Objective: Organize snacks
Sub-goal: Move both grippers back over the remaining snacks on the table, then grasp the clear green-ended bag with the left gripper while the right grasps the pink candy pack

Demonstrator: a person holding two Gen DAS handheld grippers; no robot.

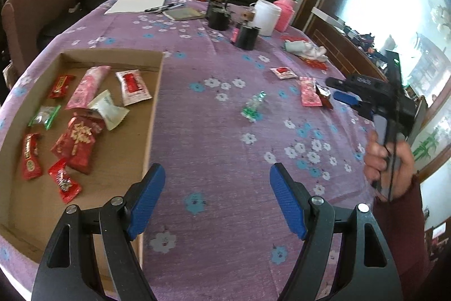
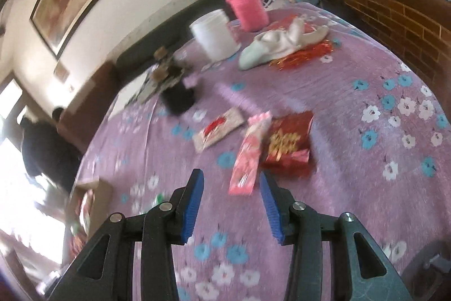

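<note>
Left gripper (image 1: 217, 199): black frame, blue ribbed pads, jaws wide apart, nothing between them; hangs over the cloth beside the box's right wall.
Right gripper (image 2: 231, 206): same build, jaws parted, holding nothing; the near end of the pink packet (image 2: 248, 157) lies just ahead of the gap. Frame blurred.
Bench (image 1: 225, 137): covered in a woven lilac cloth printed with white and blue flowers.
Cardboard box (image 1: 153, 114): shallow, brown, open-topped, at the left of the bench. Holds several crinkly red wrappers, one long pink packet, a white pillow-shaped packet, a white packet with red print, a small clear-and-green one.
Loose snacks: red packet (image 2: 290, 143) with gold print touching the pink one; white packet with a red mark (image 2: 218, 129) near it; clear green-printed wrapper (image 1: 253, 107) alone mid-cloth.
Far end: white tub (image 2: 214, 35), pink ribbed jar (image 2: 249, 9), black cylinders (image 1: 246, 37), crumpled pale cloth (image 2: 277, 43).
</note>
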